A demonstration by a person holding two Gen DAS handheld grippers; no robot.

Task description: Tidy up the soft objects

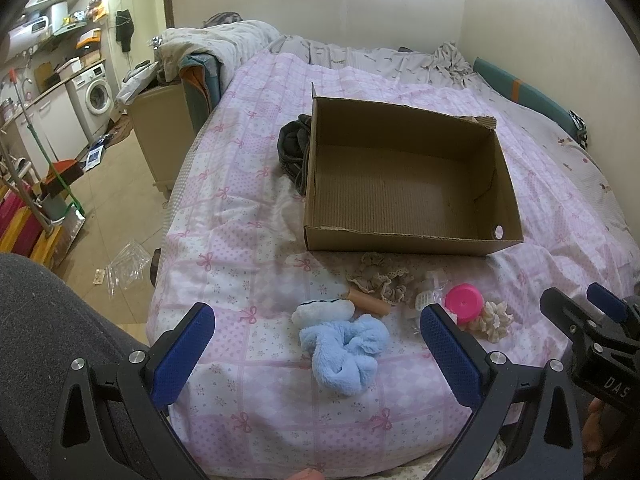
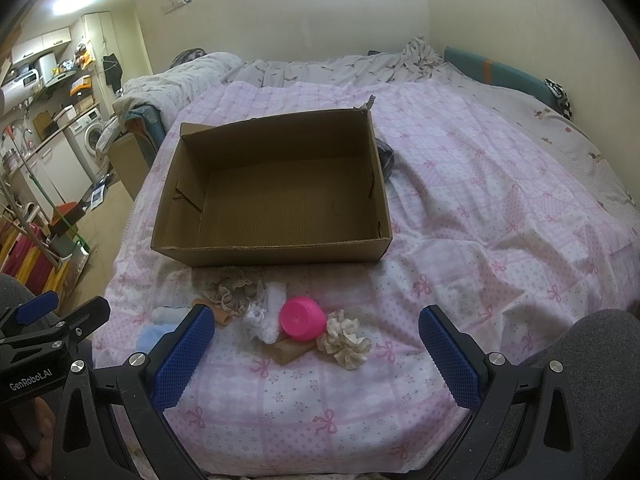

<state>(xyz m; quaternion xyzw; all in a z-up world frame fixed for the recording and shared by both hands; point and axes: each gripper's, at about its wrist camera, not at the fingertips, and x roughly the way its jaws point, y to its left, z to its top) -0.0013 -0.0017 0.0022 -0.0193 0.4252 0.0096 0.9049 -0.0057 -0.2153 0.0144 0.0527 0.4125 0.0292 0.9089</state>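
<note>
Left claw: my left gripper (image 1: 316, 354) is released, jaws spread wide and holding nothing, hovering over the near edge of the bed (image 1: 240, 208).
Right claw: my right gripper (image 2: 316, 354) is likewise released and empty, at the same near edge, just beside the left one.
Box: the cardboard box (image 1: 404, 242) sits open and bare inside, mid-bed, beyond the pile; a dark garment (image 1: 294, 148) lies against its far-left side.
Soft things: the blue plush scrunchie (image 1: 344, 346) lies nearest the bed's near edge; the beige lace scrunchie (image 1: 380, 278) lies just before the box's near wall; the cream scrunchie (image 2: 346, 342) is to the right of the pile.
Other bits: a pink cup (image 2: 300, 318) on its side touches the cream scrunchie; a tan tube (image 1: 370, 303) and some clear packets (image 2: 262, 322) lie between.
Key relation: the blue plush scrunchie sits directly ahead between my left jaws, its long axis running roughly away from me toward the box, slightly skewed. The left hand is clearly nearer to it; the right is lined up better on the cream one.
Judgement: nothing is boxed yet; I expect to start by dropping the left claw straight onto the blue one.
Risk: plush may bunch with the sheet.
</note>
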